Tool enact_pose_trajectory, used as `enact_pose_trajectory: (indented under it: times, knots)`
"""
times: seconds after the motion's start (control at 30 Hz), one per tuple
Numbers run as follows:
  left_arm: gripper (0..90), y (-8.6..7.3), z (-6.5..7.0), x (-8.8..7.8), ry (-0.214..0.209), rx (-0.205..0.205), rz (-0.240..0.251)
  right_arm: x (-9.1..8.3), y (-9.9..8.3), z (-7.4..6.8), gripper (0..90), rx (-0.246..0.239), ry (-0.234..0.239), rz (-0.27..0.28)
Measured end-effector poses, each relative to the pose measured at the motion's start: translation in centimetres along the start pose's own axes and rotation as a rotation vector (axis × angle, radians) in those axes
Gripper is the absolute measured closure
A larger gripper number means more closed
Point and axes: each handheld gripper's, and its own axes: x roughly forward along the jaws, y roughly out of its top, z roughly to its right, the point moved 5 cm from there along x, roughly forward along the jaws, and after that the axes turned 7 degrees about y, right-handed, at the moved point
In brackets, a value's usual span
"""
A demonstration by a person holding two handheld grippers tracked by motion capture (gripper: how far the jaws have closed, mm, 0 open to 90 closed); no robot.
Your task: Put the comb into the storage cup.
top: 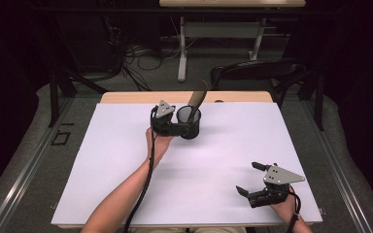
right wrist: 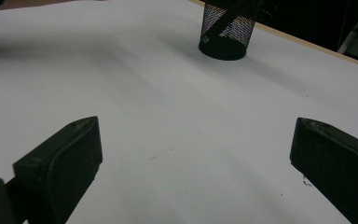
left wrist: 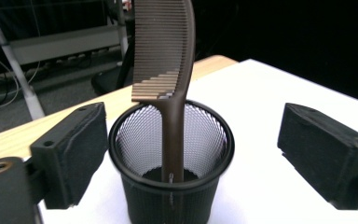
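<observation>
A brown comb [top: 197,99] stands handle-down in a black mesh cup [top: 190,123] at the back middle of the white table sheet [top: 126,160]. My left gripper [top: 180,127] is right at the cup's left side, held in a hand. In the left gripper view the comb [left wrist: 164,51] rises out of the cup [left wrist: 172,200], and my left gripper [left wrist: 191,149] is open, its jaws wide on either side of the cup with a clear gap on the right. My right gripper [top: 248,177] rests near the front right corner, open and empty [right wrist: 196,154]. Far ahead of it stands the cup [right wrist: 226,35].
A bare wooden strip of the table [top: 126,97] shows behind the white sheet. Beyond the table a dark chair [top: 257,70], a desk frame [top: 182,53] and cables [top: 141,56] lie on the floor. A broad stretch of sheet lies between the two grippers.
</observation>
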Motion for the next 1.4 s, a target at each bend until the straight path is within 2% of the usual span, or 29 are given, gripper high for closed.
enact_pose_trajectory:
  times: [0.17, 0.43, 0.7, 1.0, 1.4]
  knots:
    - [3.9, -0.2, -0.3, -1.0, 0.009, 0.023, -0.026, 0.0, 0.0, 0.0, 1.8, 0.0, 0.0, 0.0]
    - [0.3, -0.9, -0.8, -2.3, 0.007, 0.033, -0.059, 0.0, 0.0, 0.0, 1.8, 0.002, -0.001, -0.001]
    - [0.1, -1.6, -1.2, -3.6, 0.01, 0.056, -0.094, 0.0, 0.0, 0.0, 1.8, 0.002, -0.001, -0.004]
    - [0.1, -2.5, -1.9, -5.1, 0.017, 0.063, -0.126, 0.0, 0.0, -0.1, 1.8, 0.004, -0.001, -0.003]
    - [0.2, -3.5, -2.4, -6.9, 0.027, 0.069, -0.139, 0.0, -0.1, 0.0, 1.8, 0.003, -0.004, -0.008]
